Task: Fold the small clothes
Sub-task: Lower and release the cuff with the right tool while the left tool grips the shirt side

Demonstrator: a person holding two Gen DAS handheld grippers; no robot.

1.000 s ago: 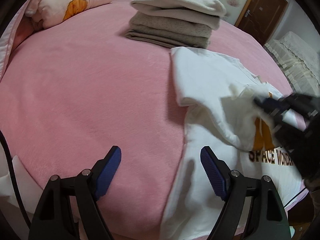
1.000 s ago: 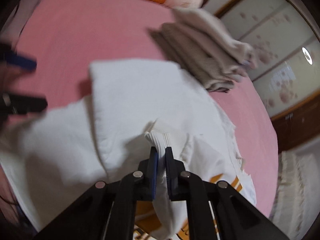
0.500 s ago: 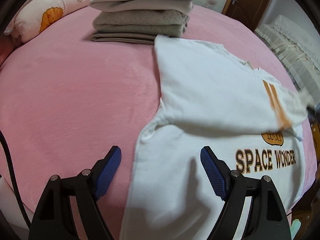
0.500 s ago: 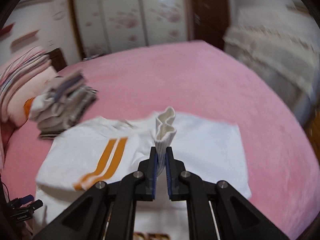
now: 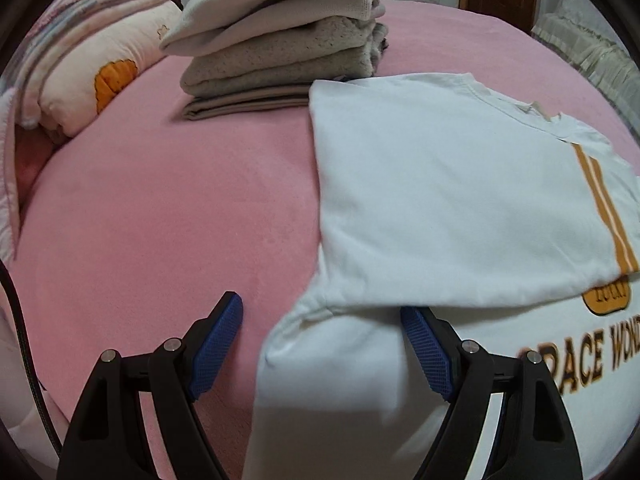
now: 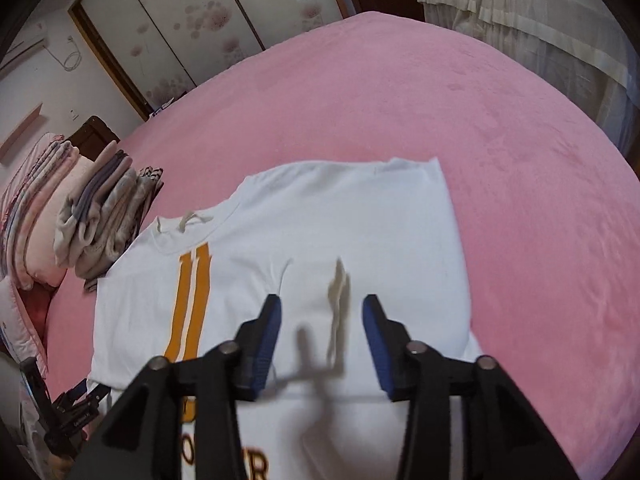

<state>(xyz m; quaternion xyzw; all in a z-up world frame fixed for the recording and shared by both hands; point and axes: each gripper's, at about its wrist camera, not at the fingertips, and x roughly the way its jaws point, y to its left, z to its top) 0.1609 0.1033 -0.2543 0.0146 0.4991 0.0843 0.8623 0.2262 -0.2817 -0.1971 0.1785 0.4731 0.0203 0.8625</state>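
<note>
A white T-shirt (image 5: 440,200) with orange stripes and dark "SPACE WONDER" lettering lies on the pink bed, its left sleeve folded across the chest. It also shows in the right wrist view (image 6: 320,248). My left gripper (image 5: 322,344) is open and empty, low over the shirt's left edge near the armpit fold. My right gripper (image 6: 320,334) is open above the folded sleeves, and the sleeve cuff (image 6: 340,292) is a blur between its fingers, free of them. The left gripper shows small in the right wrist view (image 6: 80,400).
A stack of folded beige and grey clothes (image 5: 288,44) stands just behind the shirt; it also shows in the right wrist view (image 6: 108,220). A pillow and folded quilts (image 5: 92,68) lie at the left. The pink bedspread (image 6: 440,100) stretches far right. Wardrobe doors (image 6: 192,20) stand behind.
My right gripper carried the sleeve across the shirt, then opened and let the cuff go. My left gripper moved forward toward the shirt and stayed open.
</note>
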